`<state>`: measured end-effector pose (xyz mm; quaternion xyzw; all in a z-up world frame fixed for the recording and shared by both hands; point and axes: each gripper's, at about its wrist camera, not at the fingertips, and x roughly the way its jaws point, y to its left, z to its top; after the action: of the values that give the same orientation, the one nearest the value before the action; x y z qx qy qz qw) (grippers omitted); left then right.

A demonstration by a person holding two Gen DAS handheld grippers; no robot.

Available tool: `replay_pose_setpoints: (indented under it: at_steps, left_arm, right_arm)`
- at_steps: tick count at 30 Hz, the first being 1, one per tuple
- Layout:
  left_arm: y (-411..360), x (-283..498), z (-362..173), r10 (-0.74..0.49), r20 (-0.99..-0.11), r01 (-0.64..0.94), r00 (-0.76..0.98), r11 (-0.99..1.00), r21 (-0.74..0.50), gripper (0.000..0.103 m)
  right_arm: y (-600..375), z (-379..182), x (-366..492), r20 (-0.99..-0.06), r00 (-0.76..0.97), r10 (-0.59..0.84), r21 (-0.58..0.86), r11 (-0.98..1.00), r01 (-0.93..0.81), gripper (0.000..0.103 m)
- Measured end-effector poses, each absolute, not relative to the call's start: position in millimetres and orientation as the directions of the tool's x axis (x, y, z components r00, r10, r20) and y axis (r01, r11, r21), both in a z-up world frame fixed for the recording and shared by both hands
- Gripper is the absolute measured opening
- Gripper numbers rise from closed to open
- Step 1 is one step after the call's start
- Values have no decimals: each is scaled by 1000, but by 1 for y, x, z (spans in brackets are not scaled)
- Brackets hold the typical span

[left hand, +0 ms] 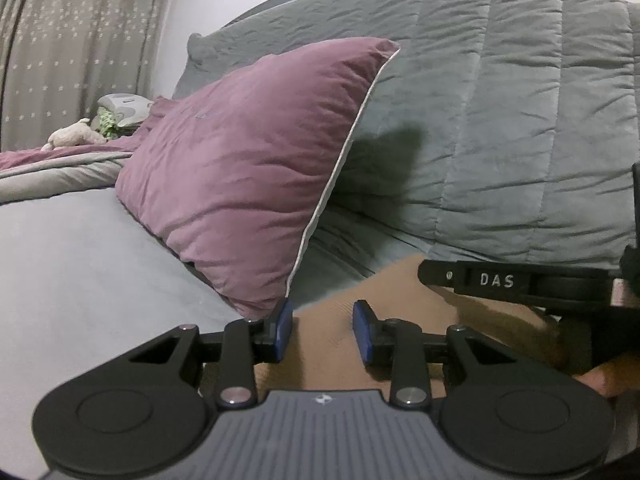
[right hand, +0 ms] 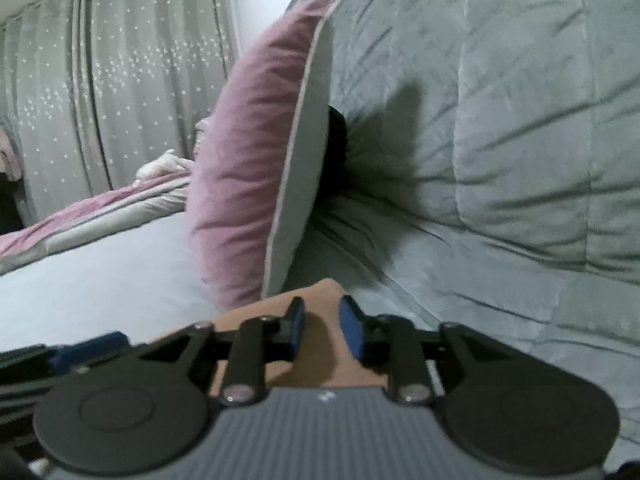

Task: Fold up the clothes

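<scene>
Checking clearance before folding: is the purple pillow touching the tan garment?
Cannot tell. In the right wrist view the purple pillow's lower corner meets the tan garment's edge, but motion blur hides any contact or gap.

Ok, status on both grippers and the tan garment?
Left gripper open, right gripper open, both over tan garment. Garment flat on bed, ungrasped. Purple pillow crowds its far edge.

Right gripper (right hand: 320, 330) jaws apart over tan cloth garment (right hand: 316, 356); plump mauve pillow (right hand: 248, 160) ahead-left, grey quilted headboard (right hand: 500, 120) ahead-right.
</scene>
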<state>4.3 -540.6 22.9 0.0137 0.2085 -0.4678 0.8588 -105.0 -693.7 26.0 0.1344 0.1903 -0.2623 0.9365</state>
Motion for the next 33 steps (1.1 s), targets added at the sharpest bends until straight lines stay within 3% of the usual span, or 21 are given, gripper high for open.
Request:
replay_pose_setpoints:
  at_steps: [11, 21, 33]
  left_arm:
    - [-504, -15, 55, -829, -329, 819, 453, 532, -213, 36]
    - [-495, -62, 41, -839, -380, 864, 390, 476, -164, 36]
    - [-487, -87, 54, -773, -514, 864, 373, 491, -110, 38]
  right_arm:
    - [-672, 67, -136, -419, 802, -425, 134, 845, 518, 32]
    - [-654, 73, -174, -438, 786, -436, 148, 828, 541, 38]
    - [-629, 81, -198, -526, 746, -408, 152, 818, 554, 48]
